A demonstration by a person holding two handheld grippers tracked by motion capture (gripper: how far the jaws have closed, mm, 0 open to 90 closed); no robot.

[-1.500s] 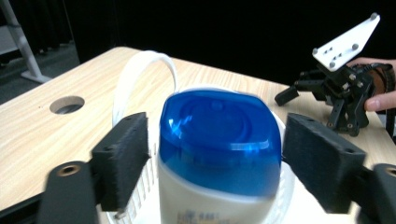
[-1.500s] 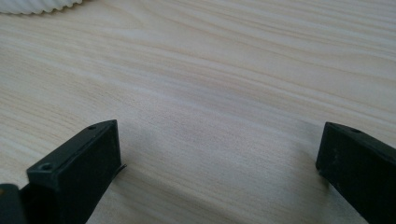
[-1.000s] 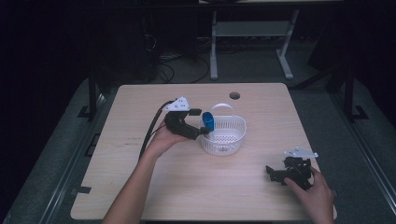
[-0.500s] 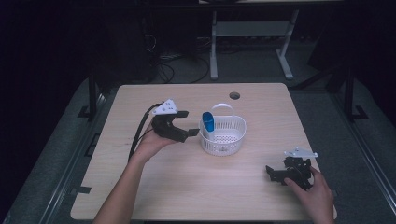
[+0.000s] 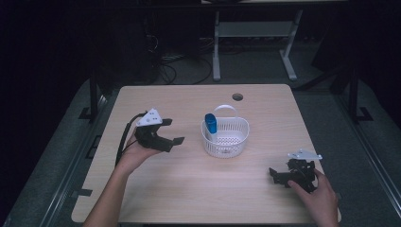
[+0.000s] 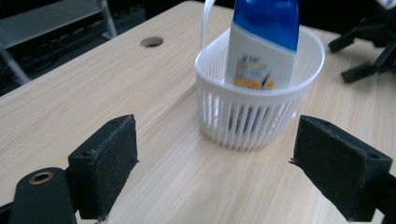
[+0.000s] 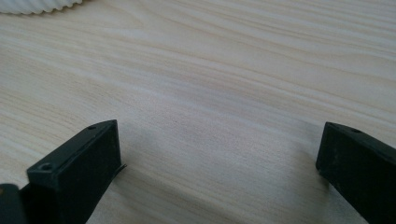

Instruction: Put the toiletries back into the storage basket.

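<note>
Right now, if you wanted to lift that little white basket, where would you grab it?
Probably by the handle, coming straight down from above. It arches upright over the white basket, thin enough for open jaws to close across, and the blue-capped bottle leaning inside leaves it free.

Glossy plastic bottle (image 6: 264, 44), slotted plastic basket (image 6: 252, 112), matt wood-grain table (image 6: 93, 93).

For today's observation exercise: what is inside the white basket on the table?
The white basket holds one blue-and-white bottle, standing cap-down against its wall. Through the slats only the bottle's blue lower end shows; the basket's floor behind the bottle is covered, so anything there cannot be seen.
</note>
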